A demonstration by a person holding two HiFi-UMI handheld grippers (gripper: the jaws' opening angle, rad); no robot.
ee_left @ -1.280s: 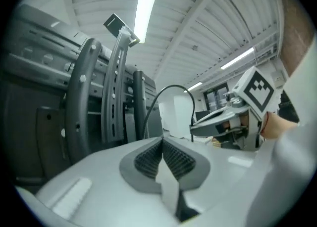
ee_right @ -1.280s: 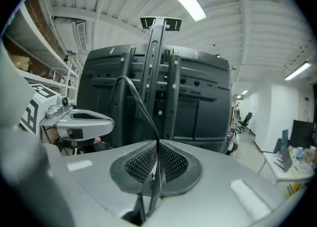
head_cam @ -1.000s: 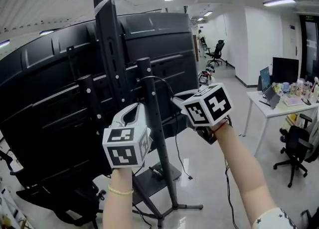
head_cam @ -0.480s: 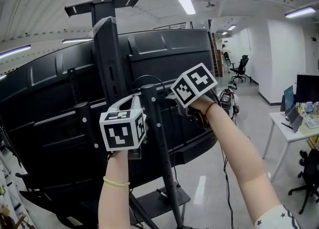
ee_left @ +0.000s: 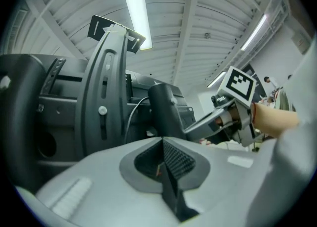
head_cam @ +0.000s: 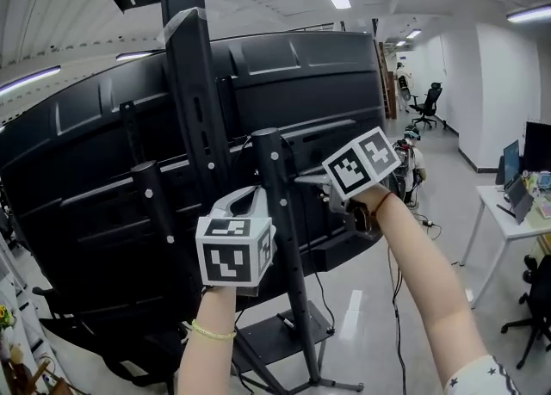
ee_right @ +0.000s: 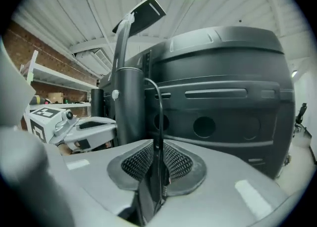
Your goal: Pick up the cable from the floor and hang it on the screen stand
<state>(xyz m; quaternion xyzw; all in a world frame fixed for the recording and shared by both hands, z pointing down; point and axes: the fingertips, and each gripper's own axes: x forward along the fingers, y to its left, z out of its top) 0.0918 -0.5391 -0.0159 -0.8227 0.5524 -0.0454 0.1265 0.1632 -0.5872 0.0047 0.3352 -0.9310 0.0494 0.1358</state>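
Two claws, both mine, raised at the back of the screen [head_cam: 327, 83].

Item, left: my left gripper [head_cam: 248, 200]. The forearm stands upright from below, with a beaded band [head_cam: 209, 330] on the wrist. The claw points up, just in front of the slanted post [head_cam: 277, 204]. Its jaws are pressed together, pad on pad.

Item, centre: the screen stand [head_cam: 194, 101], a tall column with a crossbar on top and the post leaning before it.

Item, right: my right gripper [head_cam: 303, 181]. The arm stretches up and leftward from the lower right, and the claw aims left at the post's upper part. Its jaws are clamped narrow on the cable [ee_right: 158, 107].

Item, cable: thin and black. It rises from between the pads and arcs over toward the post's top. A thin line also hangs below my right wrist toward the floor [head_cam: 353, 324]; whether it is the same cable, I cannot tell.
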